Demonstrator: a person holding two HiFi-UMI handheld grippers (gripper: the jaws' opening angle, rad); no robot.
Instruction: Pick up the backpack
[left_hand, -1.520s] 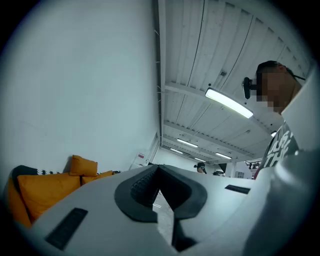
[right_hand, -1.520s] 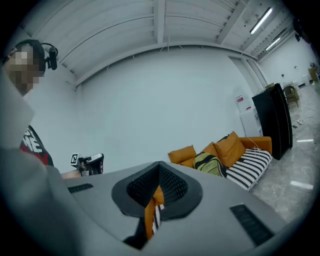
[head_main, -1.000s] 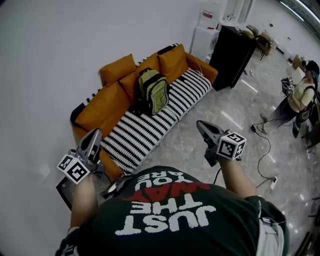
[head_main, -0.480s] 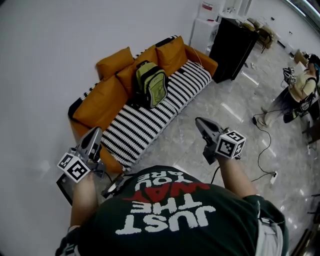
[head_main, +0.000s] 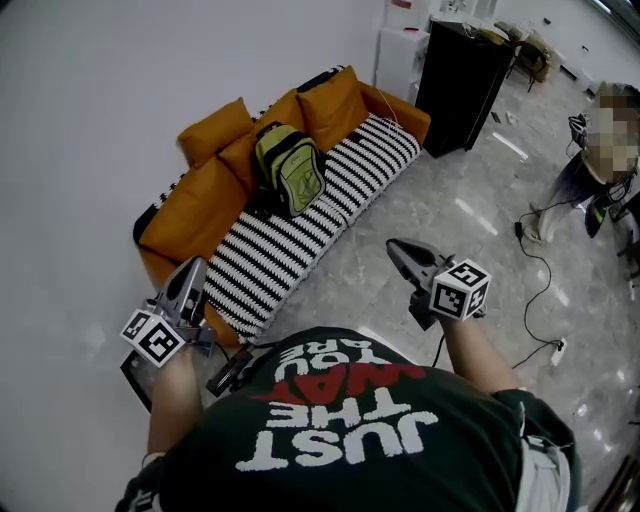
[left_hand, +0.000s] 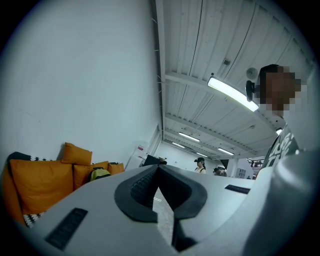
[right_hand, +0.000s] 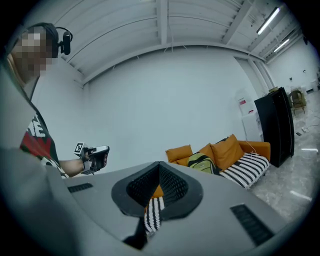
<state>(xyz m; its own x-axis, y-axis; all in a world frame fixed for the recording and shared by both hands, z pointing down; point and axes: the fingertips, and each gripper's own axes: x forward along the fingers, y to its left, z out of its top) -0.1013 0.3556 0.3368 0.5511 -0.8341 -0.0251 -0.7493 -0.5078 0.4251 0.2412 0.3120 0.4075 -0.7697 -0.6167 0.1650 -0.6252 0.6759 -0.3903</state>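
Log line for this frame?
stage: pre-grasp | backpack: on sofa, untouched | left hand-held gripper: shut, empty | right hand-held gripper: shut, empty

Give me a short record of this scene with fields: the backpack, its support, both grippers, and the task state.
target: green and black fabric backpack, leaning on orange cushions
support: orange sofa with black-and-white striped cover
left gripper: shut, empty, well short of the backpack
right gripper: shut, empty, well short of the backpack
nearby: tall black cabinet beyond the sofa
task state: backpack not yet picked up
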